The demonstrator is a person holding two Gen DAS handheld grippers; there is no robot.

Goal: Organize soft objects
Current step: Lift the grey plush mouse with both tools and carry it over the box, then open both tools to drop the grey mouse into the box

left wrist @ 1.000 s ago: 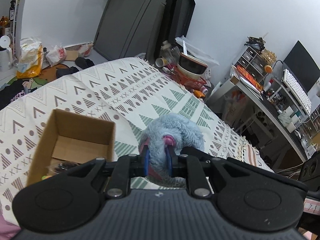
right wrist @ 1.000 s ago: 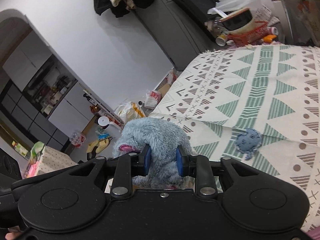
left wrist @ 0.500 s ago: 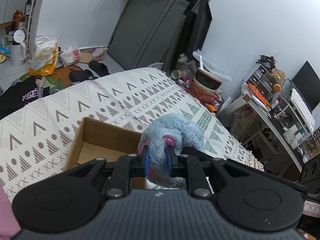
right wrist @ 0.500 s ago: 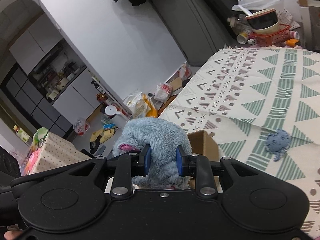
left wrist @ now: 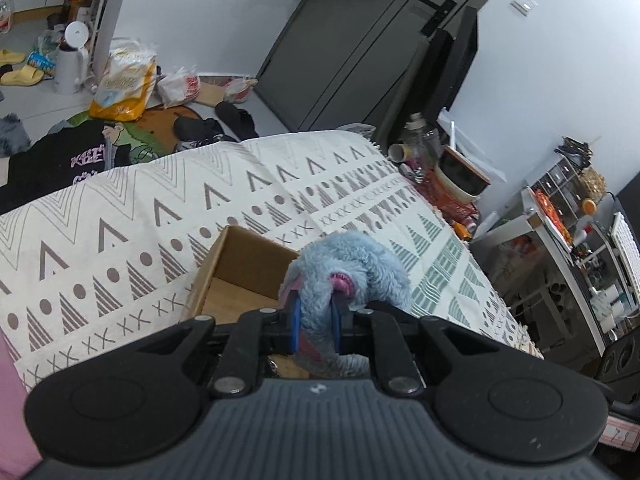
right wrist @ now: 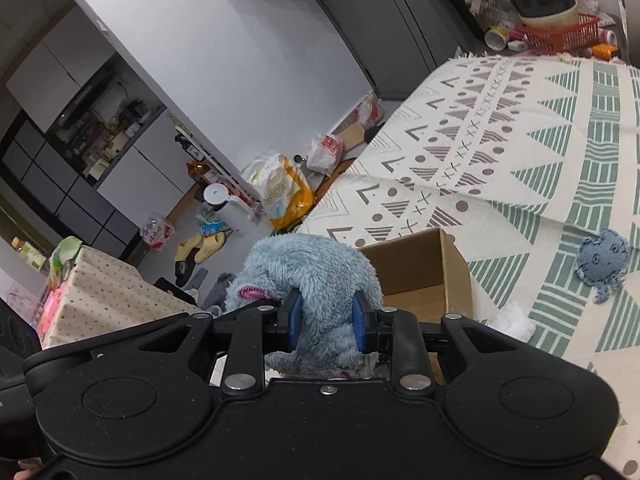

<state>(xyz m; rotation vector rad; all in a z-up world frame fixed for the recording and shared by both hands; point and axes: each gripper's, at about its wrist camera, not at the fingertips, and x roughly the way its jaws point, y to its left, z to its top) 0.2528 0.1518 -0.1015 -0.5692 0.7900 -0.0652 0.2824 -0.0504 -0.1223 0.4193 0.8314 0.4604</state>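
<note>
Both grippers, your left gripper (left wrist: 315, 326) and right gripper (right wrist: 325, 326), pinch one fluffy blue plush toy (right wrist: 316, 276), blue pads sunk into its fur. Toy hangs right over the open brown cardboard box (left wrist: 236, 270) on the patterned cream bedspread (left wrist: 132, 216). Step: carrying toy to box. Next: lower it in, spread both. Small blue felt octopus (right wrist: 601, 260) lies on the bedspread, well apart.
</note>
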